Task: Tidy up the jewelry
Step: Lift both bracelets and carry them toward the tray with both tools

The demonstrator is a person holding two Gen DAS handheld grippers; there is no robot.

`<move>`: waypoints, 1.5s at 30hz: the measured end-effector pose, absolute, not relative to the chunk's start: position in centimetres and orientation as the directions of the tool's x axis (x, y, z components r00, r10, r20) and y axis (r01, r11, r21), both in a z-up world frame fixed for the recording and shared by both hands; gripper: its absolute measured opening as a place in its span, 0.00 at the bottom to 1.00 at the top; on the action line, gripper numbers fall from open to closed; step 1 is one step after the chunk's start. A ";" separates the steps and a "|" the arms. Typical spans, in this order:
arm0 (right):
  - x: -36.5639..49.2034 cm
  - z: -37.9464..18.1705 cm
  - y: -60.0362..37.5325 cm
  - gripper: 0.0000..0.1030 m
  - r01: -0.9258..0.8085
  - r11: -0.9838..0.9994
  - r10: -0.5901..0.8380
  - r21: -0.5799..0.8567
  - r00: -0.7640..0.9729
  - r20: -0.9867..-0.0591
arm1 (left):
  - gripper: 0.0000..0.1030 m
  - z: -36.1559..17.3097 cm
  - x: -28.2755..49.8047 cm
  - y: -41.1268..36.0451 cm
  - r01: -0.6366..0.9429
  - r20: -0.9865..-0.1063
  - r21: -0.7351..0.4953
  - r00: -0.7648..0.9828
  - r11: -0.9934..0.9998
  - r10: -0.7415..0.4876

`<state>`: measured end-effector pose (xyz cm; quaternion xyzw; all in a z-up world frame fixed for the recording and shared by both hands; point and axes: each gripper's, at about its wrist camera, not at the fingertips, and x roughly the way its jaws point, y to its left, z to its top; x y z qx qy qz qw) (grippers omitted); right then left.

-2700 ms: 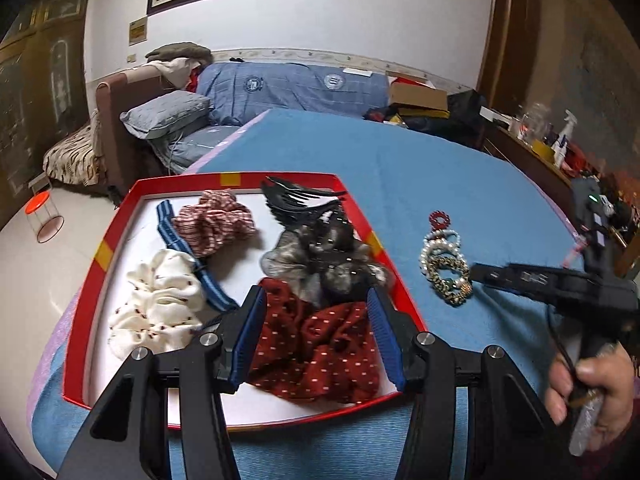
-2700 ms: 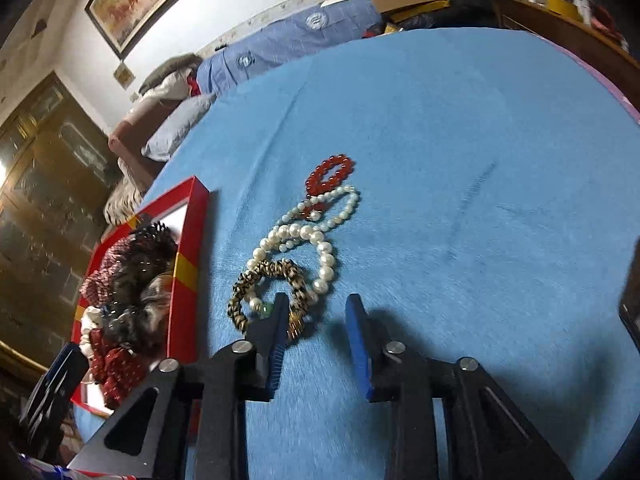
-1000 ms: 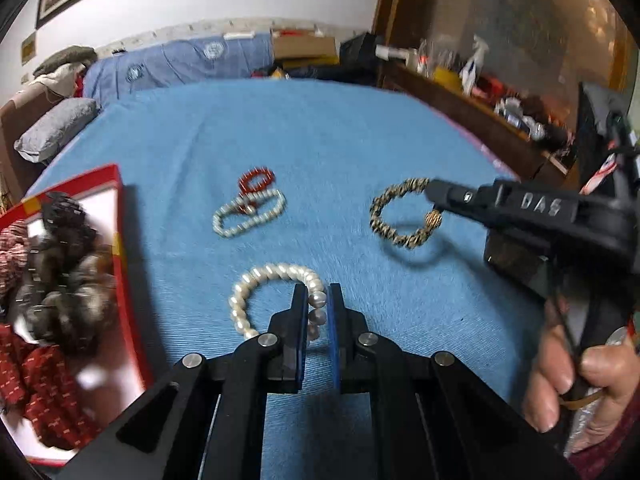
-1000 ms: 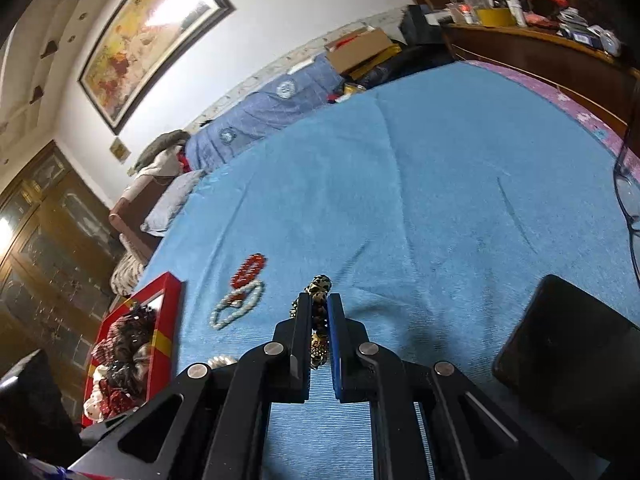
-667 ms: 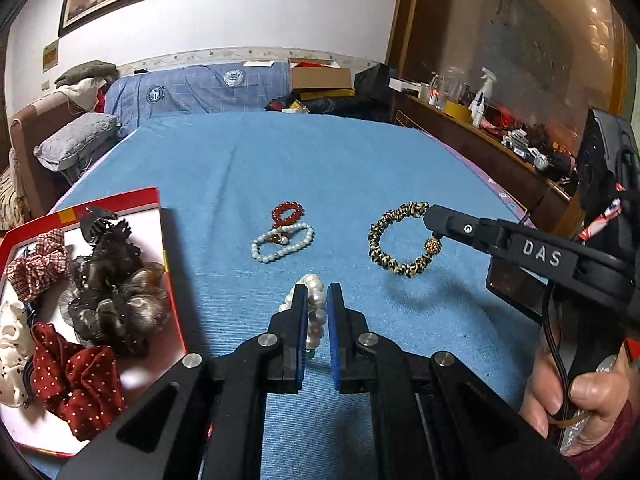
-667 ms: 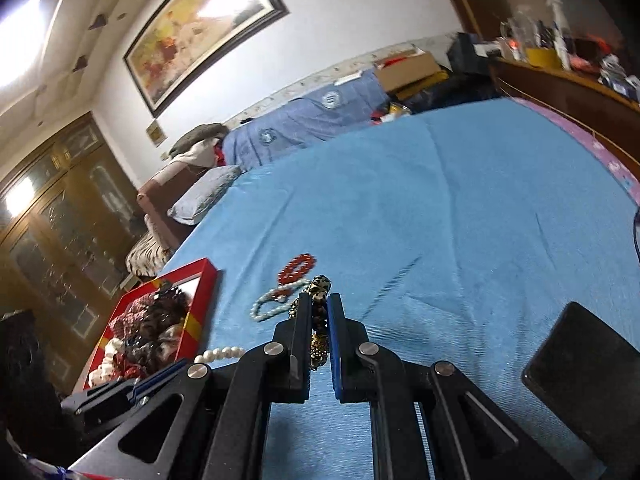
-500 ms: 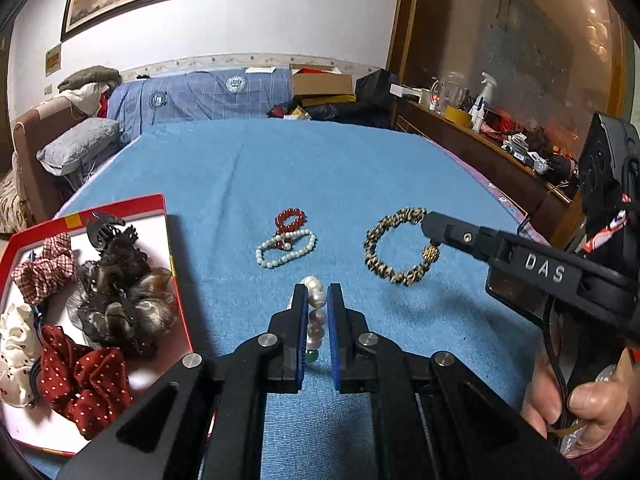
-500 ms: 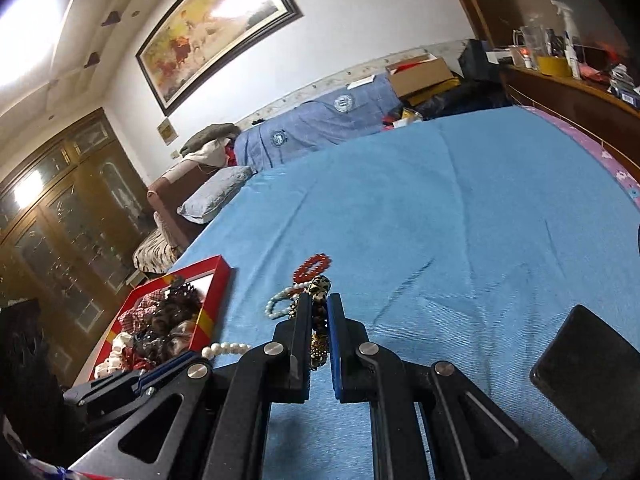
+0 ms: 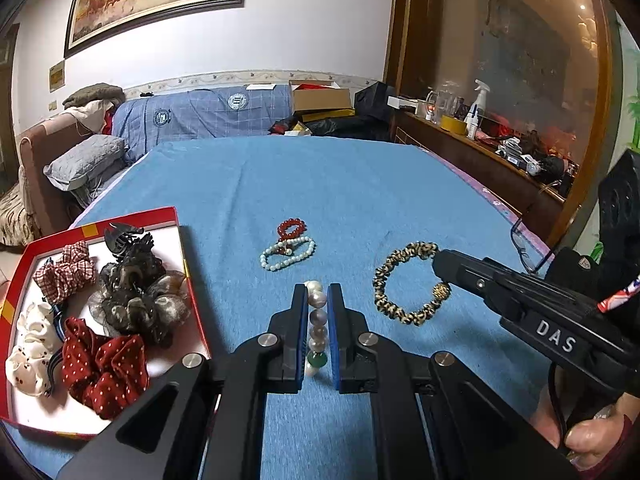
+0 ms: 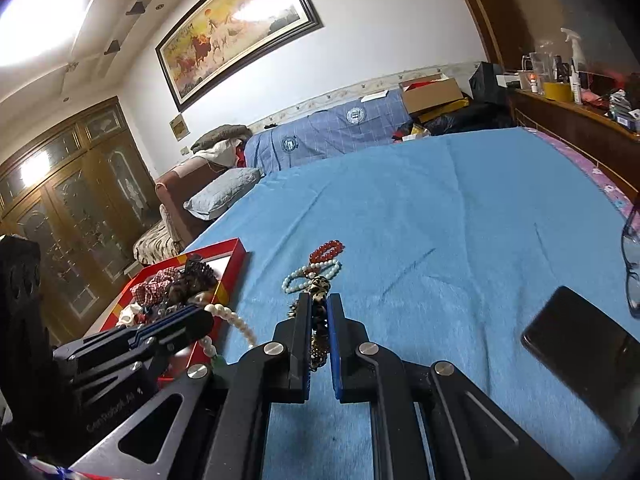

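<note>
My left gripper (image 9: 318, 304) is shut on a large pearl bracelet (image 9: 317, 322) and holds it above the blue cloth; it also shows in the right wrist view (image 10: 230, 320). My right gripper (image 10: 319, 312) is shut on a leopard-pattern bracelet (image 10: 319, 292), which hangs as a ring in the left wrist view (image 9: 404, 280). A red bead bracelet (image 9: 291, 227) and a small pearl bracelet (image 9: 286, 255) lie together on the cloth beyond both grippers.
A red-rimmed white tray (image 9: 182, 248) at the left holds several hair scrunchies and a black claw clip. A black phone (image 10: 584, 344) and glasses (image 10: 632, 256) lie on the cloth at the right. A sofa and a sideboard stand beyond the table.
Both grippers have closed on their bracelets and lifted them off the cloth. The views have risen and tilted up. The two small bracelets stay on the cloth.
</note>
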<state>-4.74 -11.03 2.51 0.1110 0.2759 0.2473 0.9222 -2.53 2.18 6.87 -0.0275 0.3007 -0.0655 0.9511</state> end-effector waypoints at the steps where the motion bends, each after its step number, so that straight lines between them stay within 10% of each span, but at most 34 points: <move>1: -5.2 2.5 -11.1 0.08 -0.392 0.854 0.516 0.342 0.728 -0.452 | 0.09 6.9 -2.7 2.1 0.108 -0.567 -0.089 0.812 0.990 -0.140; 45: -14.2 6.3 -8.2 0.08 -0.475 0.839 0.544 0.266 0.721 -0.429 | 0.09 9.8 -12.6 5.1 0.038 -0.459 -0.051 0.886 0.998 -0.057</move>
